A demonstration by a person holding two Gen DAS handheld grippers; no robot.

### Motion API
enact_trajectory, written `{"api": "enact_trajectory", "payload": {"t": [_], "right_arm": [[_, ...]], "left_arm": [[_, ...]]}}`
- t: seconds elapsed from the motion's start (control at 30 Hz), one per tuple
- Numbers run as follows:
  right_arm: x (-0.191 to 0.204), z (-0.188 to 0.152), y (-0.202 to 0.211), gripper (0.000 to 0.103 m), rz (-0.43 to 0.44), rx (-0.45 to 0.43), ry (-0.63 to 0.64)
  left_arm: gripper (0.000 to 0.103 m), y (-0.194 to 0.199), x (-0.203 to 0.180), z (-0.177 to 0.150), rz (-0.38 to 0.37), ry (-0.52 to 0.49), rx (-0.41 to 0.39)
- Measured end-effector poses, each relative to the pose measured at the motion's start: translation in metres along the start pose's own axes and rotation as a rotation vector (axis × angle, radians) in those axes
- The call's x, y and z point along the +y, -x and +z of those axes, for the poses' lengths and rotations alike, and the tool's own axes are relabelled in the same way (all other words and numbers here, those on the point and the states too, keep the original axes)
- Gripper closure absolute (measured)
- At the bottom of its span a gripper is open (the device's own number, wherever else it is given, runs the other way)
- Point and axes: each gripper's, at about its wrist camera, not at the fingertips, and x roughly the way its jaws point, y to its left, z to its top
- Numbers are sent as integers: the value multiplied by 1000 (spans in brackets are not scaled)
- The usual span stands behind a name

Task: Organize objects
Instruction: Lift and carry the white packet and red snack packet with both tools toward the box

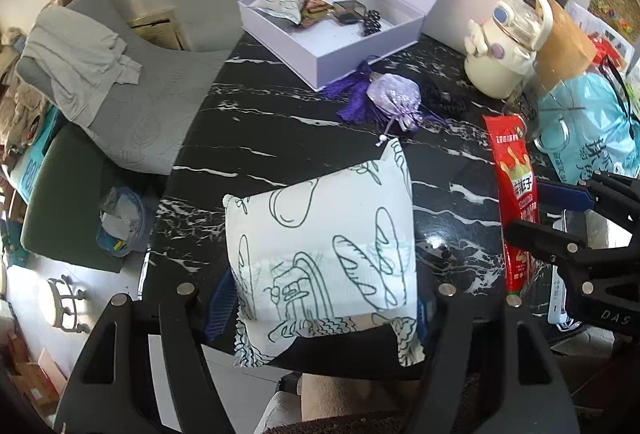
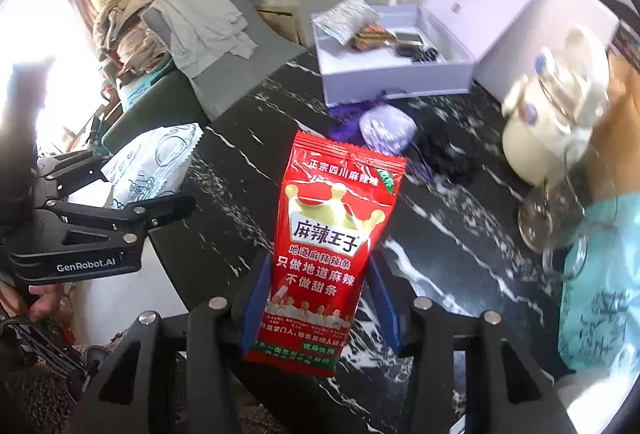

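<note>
Above a black marbled table (image 1: 280, 138), near an opened lilac box (image 1: 360, 42), a white printed pouch (image 1: 320, 250) was clamped in the left gripper (image 1: 320, 318), while a red snack packet (image 2: 328, 254) was gripped by the right gripper (image 2: 320, 310).

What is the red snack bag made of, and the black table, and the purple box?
Red snack bag: looks like glossy plastic film, with crimped, sealed ends and printed colours.
Black table: seems to be polished marble or a marble-look top, with white veins and shiny reflections.
Purple box: probably matte cardboard, with stiff flat walls and a hinged lid.
</note>
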Motion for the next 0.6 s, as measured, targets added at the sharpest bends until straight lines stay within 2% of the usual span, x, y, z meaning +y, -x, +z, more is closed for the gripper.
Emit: {"api": "enact_trajectory", "payload": {"t": [0.23, 0.6], "right_arm": [[17, 22, 15, 55, 30, -62, 47], [21, 62, 22, 54, 15, -115, 42]], "left_arm": [[36, 20, 11, 14, 4, 4, -29], [36, 36, 22, 64, -18, -59, -72]]}}
